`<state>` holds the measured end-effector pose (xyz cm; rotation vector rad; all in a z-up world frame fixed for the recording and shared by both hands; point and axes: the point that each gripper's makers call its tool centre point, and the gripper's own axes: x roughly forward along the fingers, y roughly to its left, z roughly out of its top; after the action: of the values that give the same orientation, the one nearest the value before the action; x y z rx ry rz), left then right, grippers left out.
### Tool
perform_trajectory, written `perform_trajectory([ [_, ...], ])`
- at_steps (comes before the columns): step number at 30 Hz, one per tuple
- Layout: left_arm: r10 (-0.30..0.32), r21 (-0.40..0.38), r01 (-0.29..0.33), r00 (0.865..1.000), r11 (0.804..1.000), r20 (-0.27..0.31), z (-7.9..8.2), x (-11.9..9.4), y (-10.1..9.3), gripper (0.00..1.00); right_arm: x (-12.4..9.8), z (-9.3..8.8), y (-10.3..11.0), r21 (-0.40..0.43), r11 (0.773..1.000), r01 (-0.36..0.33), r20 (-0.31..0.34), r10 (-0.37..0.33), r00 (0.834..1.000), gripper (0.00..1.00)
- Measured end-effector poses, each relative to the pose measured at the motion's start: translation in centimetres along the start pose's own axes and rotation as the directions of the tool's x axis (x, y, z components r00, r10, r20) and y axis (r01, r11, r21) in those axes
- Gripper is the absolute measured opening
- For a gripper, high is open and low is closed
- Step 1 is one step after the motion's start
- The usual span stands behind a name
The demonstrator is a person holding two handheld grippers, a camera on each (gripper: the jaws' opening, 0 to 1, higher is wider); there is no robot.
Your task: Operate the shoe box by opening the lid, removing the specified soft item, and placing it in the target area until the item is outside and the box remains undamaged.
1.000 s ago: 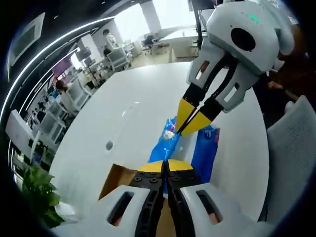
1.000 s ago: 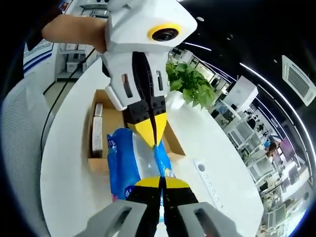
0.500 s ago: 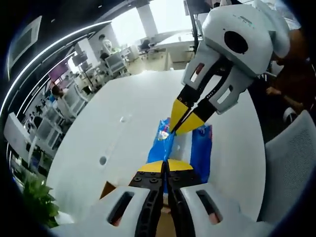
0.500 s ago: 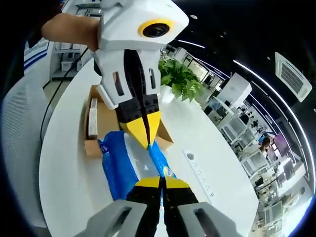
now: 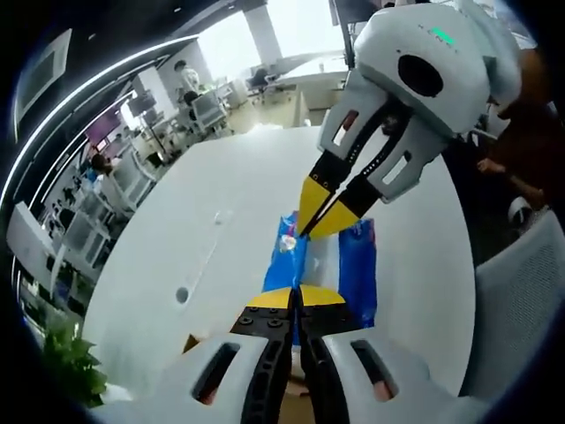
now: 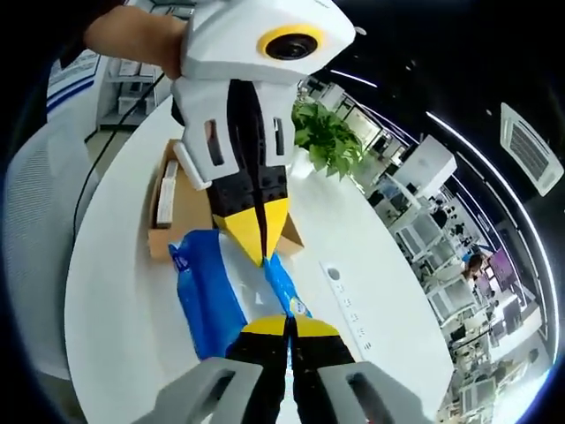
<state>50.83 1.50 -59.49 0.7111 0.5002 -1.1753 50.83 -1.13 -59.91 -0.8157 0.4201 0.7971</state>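
1. Left gripper view: the left gripper point(image 5: 297, 299) rises from the bottom edge with its yellow-tipped jaws pressed together on the near end of a blue and white soft package point(image 5: 357, 269). No writing on the package can be read — only a small coloured patch near its far end.
2. In the same view the right gripper point(image 5: 316, 225) reaches in from the upper right, its body tilted down toward the table, its jaws pinched on the package's far end. The package is stretched between the two grippers above the white table point(image 5: 221, 221).
3. A round port and a small plate are set into the tabletop to the left; a green plant point(image 5: 71, 367) stands at the lower left.
4. Right gripper view: the right gripper point(image 6: 289, 325) is closed on the near end of the package point(image 6: 207, 296), and the left gripper point(image 6: 261, 252) comes down from the top, held by a person's hand point(image 6: 137, 31), closed on the far end.
5. Behind them the open cardboard shoe box point(image 6: 181, 212) sits on the table point(image 6: 124, 309) — the package is outside it, just in front of its near wall. A strip with round marks lies on the table to the right; its labels are too small to read.
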Motion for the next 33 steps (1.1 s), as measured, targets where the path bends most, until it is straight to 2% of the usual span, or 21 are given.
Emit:
perform_trajectory([
  [9, -0.024, 0.006, 0.024, 1.0, 1.0, 0.007, 0.8, 1.8, -0.5, 0.0, 0.2, -2.4, -1.2, 0.005, 1.0, 0.006, -0.021, -0.006, 1.0, 0.0],
  [22, -0.058, 0.017, 0.058, 0.998, 0.998, 0.017, 2.0, 4.7, -1.4, 0.0, -0.5, -5.0, -1.8, 0.026, 0.999, 0.023, -0.053, -0.022, 0.998, 0.0],
  [33, -0.106, 0.059, 0.105, 0.994, 0.993, 0.014, 2.9, 7.5, -2.4, 0.0, -1.1, -8.0, -1.9, 0.059, 0.998, 0.033, -0.075, -0.028, 0.997, 0.0],
])
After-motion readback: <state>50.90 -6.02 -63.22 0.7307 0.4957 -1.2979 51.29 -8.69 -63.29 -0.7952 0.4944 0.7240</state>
